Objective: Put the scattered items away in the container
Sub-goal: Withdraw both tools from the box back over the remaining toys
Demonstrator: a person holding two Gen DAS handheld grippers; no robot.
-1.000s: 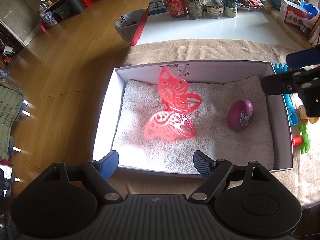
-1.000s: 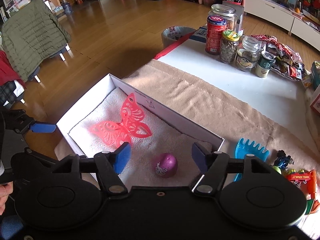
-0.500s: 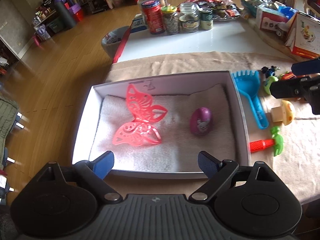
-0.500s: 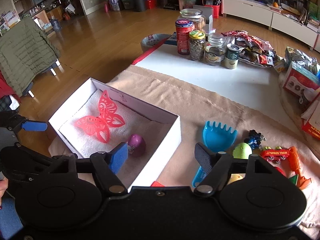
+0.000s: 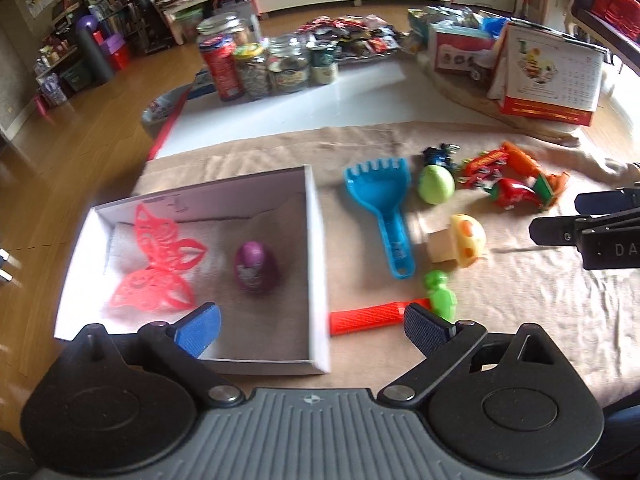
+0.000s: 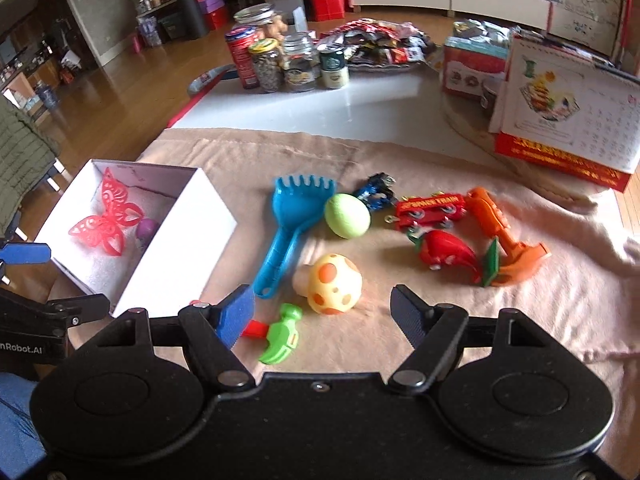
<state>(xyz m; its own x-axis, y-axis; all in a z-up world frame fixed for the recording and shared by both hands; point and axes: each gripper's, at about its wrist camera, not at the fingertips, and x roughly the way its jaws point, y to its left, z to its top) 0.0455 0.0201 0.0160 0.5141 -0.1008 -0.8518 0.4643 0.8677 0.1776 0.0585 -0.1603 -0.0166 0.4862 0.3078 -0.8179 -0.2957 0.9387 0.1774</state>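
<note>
Toys (image 6: pixel 338 284) litter beige cloth (image 6: pixel 560 312); wooden floor (image 6: pixel 120 92) beyond.

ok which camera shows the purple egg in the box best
The left wrist view. It looks down into the white box, so the whole purple egg shows on the towel lining beside the pink butterfly. In the right wrist view the box wall and the butterfly hide most of the egg.

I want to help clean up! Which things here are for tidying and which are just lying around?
For tidying:
white box, already holding the pink butterfly and purple egg
blue rake
green egg
mushroom toy
toy hammer
red train

Just lying about:
jars and cans
snack packets
calendar
</note>
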